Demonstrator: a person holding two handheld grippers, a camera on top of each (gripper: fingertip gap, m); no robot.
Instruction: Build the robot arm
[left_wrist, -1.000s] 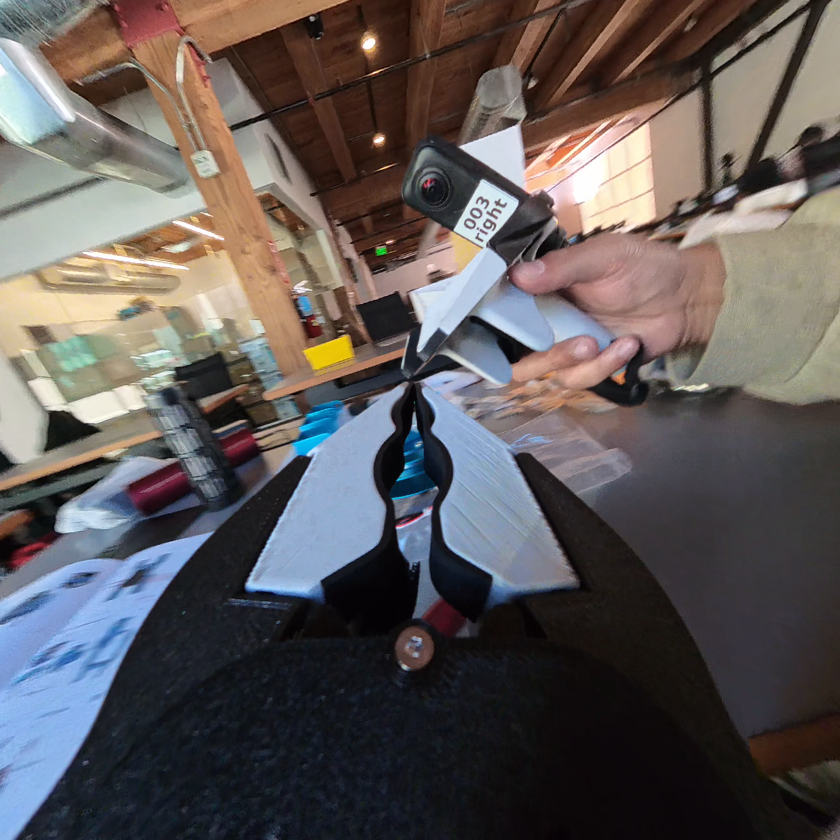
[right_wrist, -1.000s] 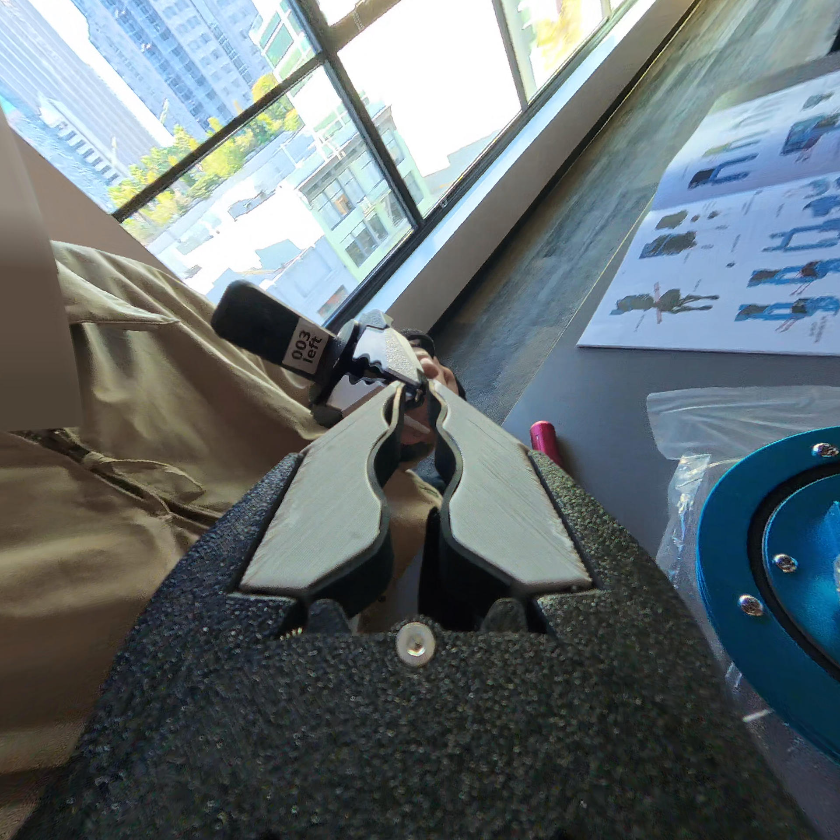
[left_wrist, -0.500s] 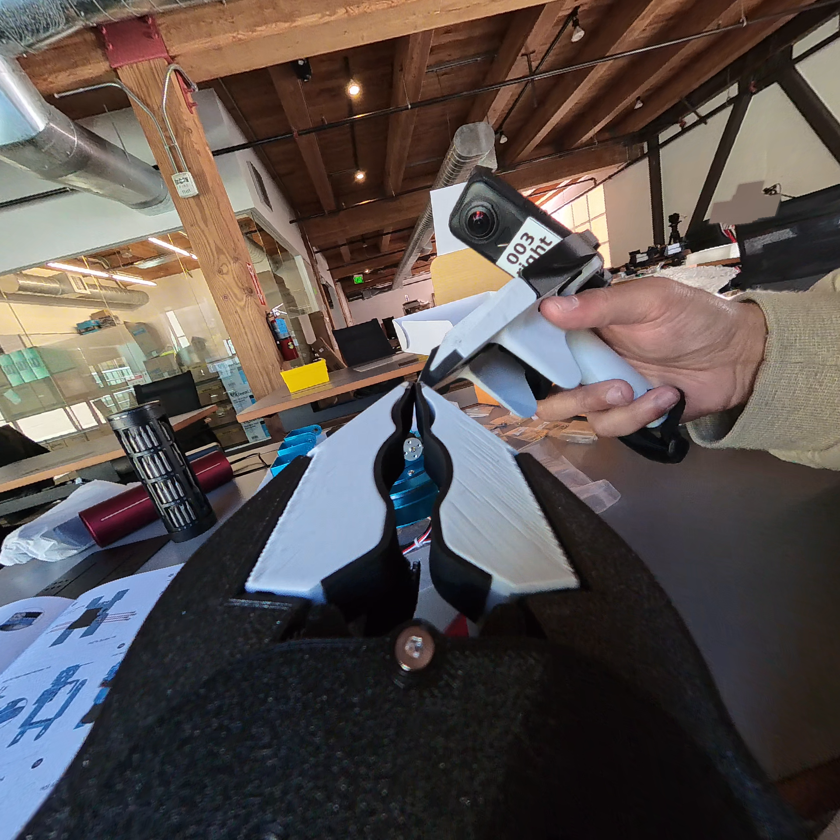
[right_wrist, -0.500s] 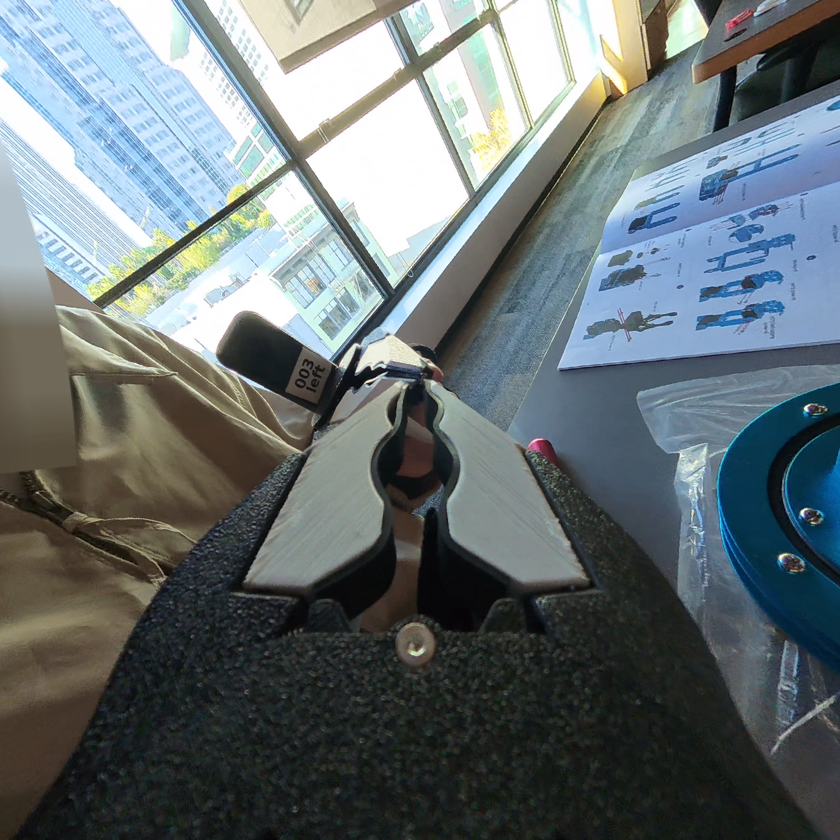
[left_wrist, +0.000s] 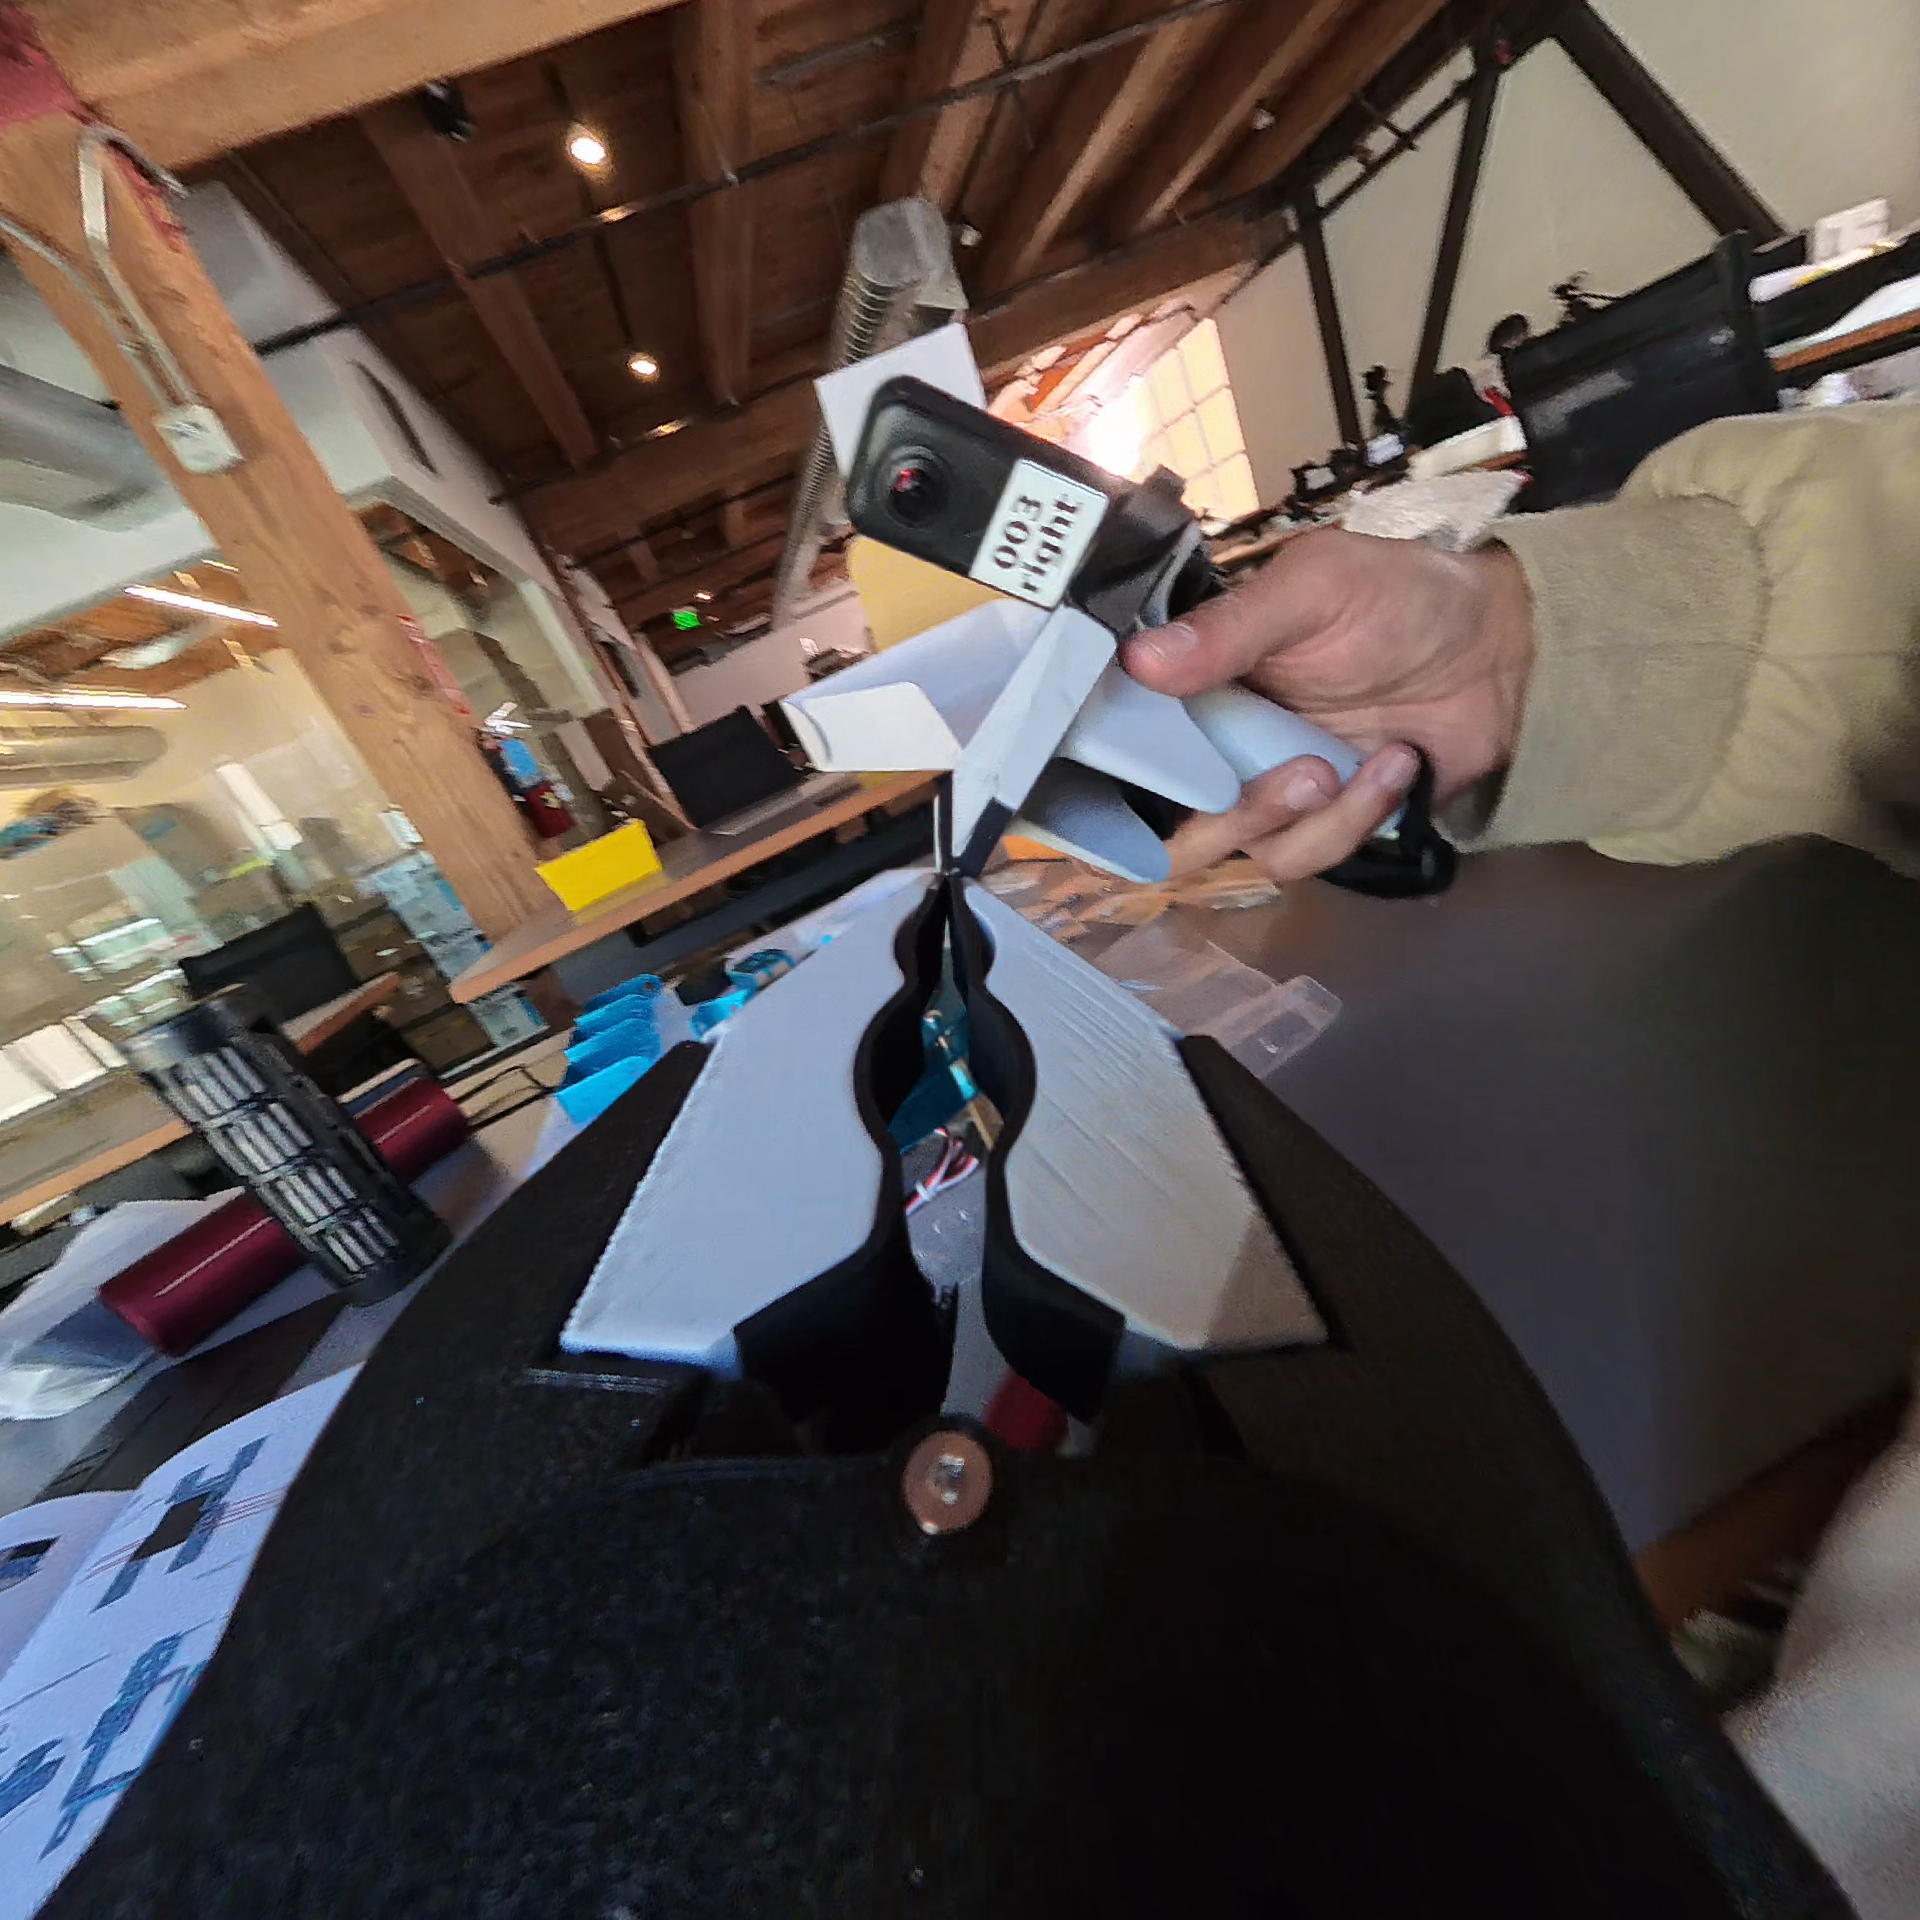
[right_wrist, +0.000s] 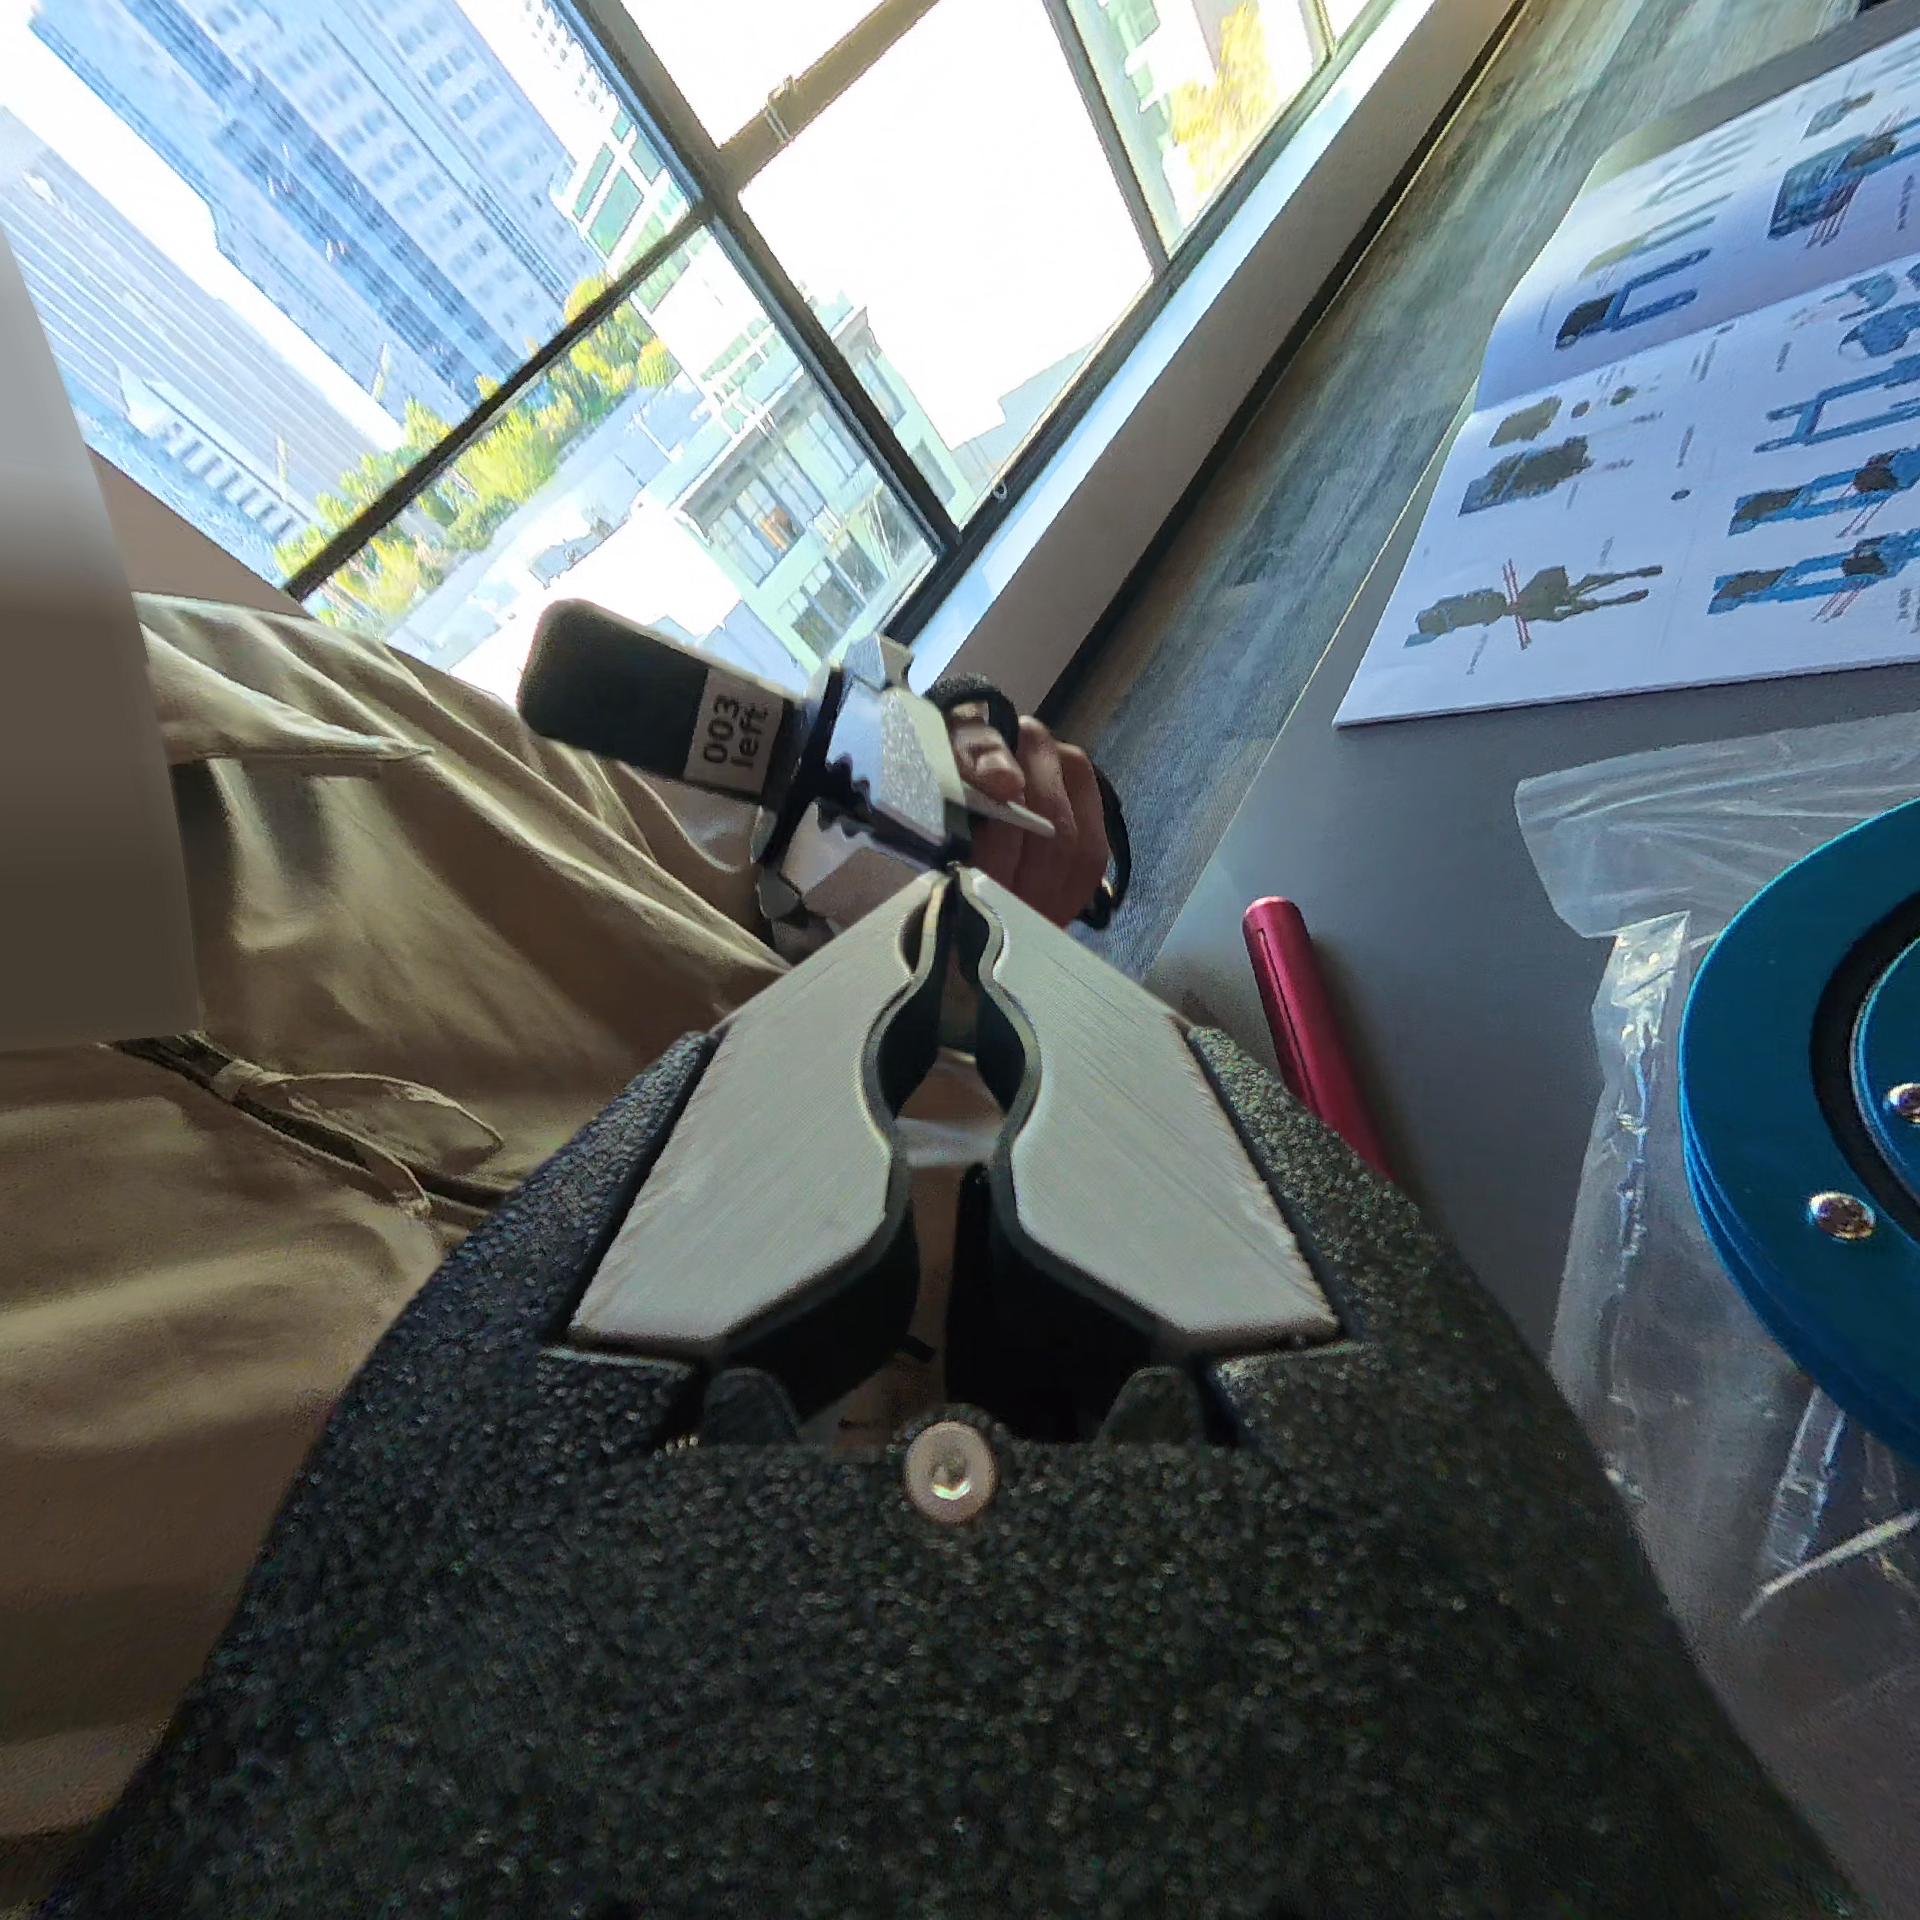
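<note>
My left gripper (left_wrist: 948, 891) is shut and raised above the grey table (left_wrist: 1558, 1091). My right gripper (left_wrist: 964, 857), held by a hand (left_wrist: 1351, 665) in a beige sleeve, is also shut. Its tips point down and meet the left gripper's tips. A thin pale sliver (left_wrist: 938, 831) shows where the tips meet; I cannot tell what it is. In the right wrist view my right gripper (right_wrist: 951, 883) is shut, tip to tip with the left gripper (right_wrist: 940, 857). A blue metal part (left_wrist: 940, 1070) shows through the left fingers' gap, lying on the table below.
A blue round disc (right_wrist: 1787, 1091) lies on clear plastic bags (right_wrist: 1662, 1299), with a red cylinder (right_wrist: 1299, 997) at the table edge. An illustrated sheet (right_wrist: 1662, 468) lies beyond. A black mesh cylinder (left_wrist: 281, 1153), maroon tube (left_wrist: 208, 1268) and blue parts (left_wrist: 613, 1049) stand left. Both grippers' tips are close together, under 4 cm apart.
Both grippers stayed shut with their tips together. Both views have tilted and shifted, and the right gripper now points more steeply down onto the left tips.
</note>
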